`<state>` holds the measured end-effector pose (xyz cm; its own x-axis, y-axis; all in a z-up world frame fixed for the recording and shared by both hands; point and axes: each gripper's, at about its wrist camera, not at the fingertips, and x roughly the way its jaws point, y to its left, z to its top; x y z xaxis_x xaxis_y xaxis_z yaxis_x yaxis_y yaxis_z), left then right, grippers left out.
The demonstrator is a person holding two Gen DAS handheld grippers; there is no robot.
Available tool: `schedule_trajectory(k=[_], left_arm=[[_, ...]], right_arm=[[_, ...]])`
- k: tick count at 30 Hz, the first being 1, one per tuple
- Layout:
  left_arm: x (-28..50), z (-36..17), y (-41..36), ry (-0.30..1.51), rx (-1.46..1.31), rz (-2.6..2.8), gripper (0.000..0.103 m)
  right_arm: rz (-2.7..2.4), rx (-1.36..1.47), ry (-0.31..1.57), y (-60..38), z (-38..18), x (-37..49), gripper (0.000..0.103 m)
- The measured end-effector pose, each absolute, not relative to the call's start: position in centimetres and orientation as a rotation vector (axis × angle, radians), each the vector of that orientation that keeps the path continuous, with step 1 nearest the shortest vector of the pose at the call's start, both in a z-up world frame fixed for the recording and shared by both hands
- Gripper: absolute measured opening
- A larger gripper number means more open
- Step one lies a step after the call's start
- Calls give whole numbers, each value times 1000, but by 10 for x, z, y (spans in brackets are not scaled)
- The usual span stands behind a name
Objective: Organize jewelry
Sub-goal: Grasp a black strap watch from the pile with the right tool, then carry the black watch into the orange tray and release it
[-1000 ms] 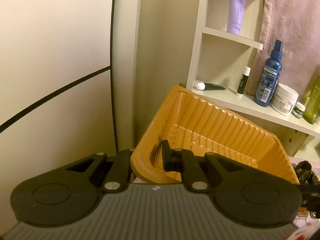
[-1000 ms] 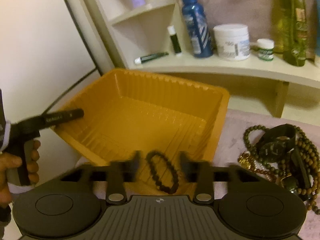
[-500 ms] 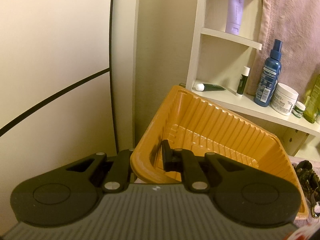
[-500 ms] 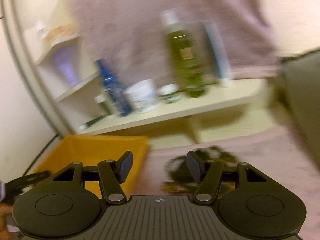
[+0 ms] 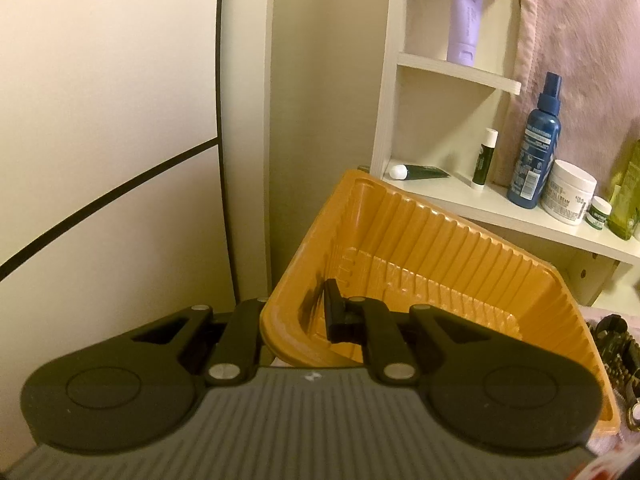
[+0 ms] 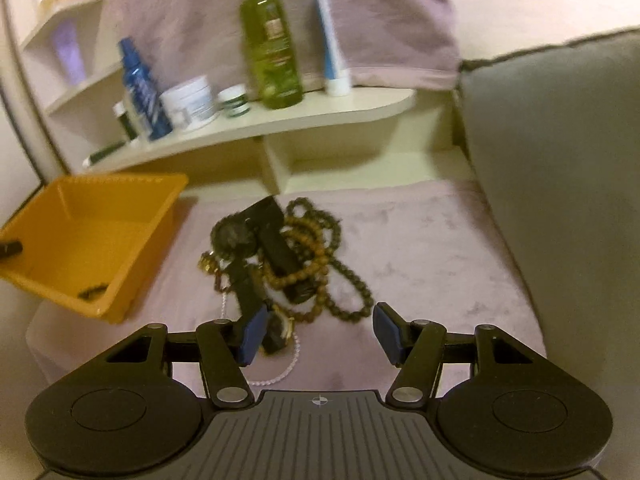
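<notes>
My left gripper (image 5: 296, 320) is shut on the near rim of an orange plastic tray (image 5: 440, 264) and holds it tilted. The tray also shows at the left of the right wrist view (image 6: 80, 216), with a dark bead bracelet (image 6: 93, 291) lying in it. My right gripper (image 6: 316, 332) is open and empty, just above the near edge of a jewelry pile (image 6: 288, 264) of brown and dark bead strands, black watches and a white pearl strand (image 6: 276, 372) on a mauve cloth.
A cream shelf (image 6: 256, 128) behind holds a blue spray bottle (image 6: 142, 88), a white jar (image 6: 190, 102), a green bottle (image 6: 272, 48) and tubes. A grey cushion (image 6: 560, 184) rises at the right. A pale wall (image 5: 112, 120) stands on the left.
My right gripper has left the bead bracelet in the tray, swung right and now hovers open over the jewelry pile. My left gripper keeps holding the tray.
</notes>
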<state>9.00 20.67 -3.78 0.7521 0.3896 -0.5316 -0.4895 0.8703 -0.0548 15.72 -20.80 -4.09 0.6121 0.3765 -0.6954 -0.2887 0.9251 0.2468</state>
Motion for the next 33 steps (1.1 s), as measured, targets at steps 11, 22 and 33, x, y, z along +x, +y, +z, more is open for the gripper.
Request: schedule_trajectory(k=[11,22,33], left_arm=[[91,-36,206,534,-173,473,12],[90,-30,203,534,-154,470,12],[89,-27,203,544,-134,463,11]], right_arm=[[525,-134,815,-149,-55,177,36],[533,-219,805,-129,-55,183,16],[599,-36,744,-122,-10,189,16]])
